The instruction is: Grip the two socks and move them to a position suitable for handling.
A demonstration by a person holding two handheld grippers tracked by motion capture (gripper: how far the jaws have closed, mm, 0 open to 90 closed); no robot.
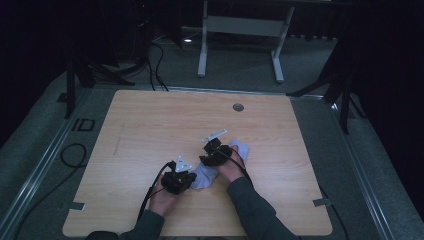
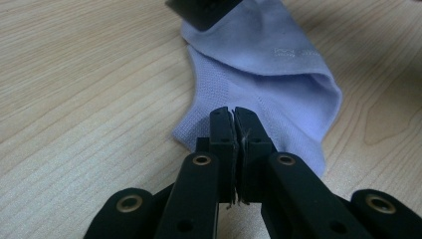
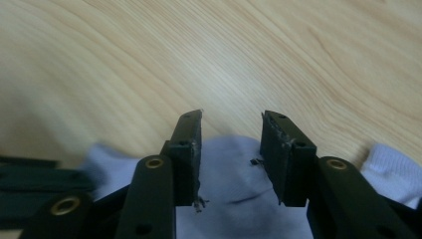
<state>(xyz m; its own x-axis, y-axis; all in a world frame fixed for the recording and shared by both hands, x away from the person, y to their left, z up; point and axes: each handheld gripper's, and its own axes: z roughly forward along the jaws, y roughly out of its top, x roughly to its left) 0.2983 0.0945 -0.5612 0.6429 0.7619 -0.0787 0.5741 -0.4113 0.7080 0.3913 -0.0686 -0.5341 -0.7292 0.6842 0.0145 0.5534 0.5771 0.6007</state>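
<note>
In the high view, a pale lavender sock (image 1: 210, 172) lies on the wooden table (image 1: 150, 130), nearer the near edge than the far one and about midway between the left and right edges. The left gripper (image 1: 187, 181) sits at the sock's near-left end, and the right gripper (image 1: 212, 156) rests over its middle, each held by a hand coming in from the near edge.

In the left gripper view, the left gripper (image 2: 234, 117) has its jaws pressed together, pinching the sock's (image 2: 278, 74) near edge.

In the right gripper view, the right gripper (image 3: 231, 122) has its jaws spread apart, with the sock (image 3: 231, 174) lying below and between them on the table (image 3: 249, 55).
</note>
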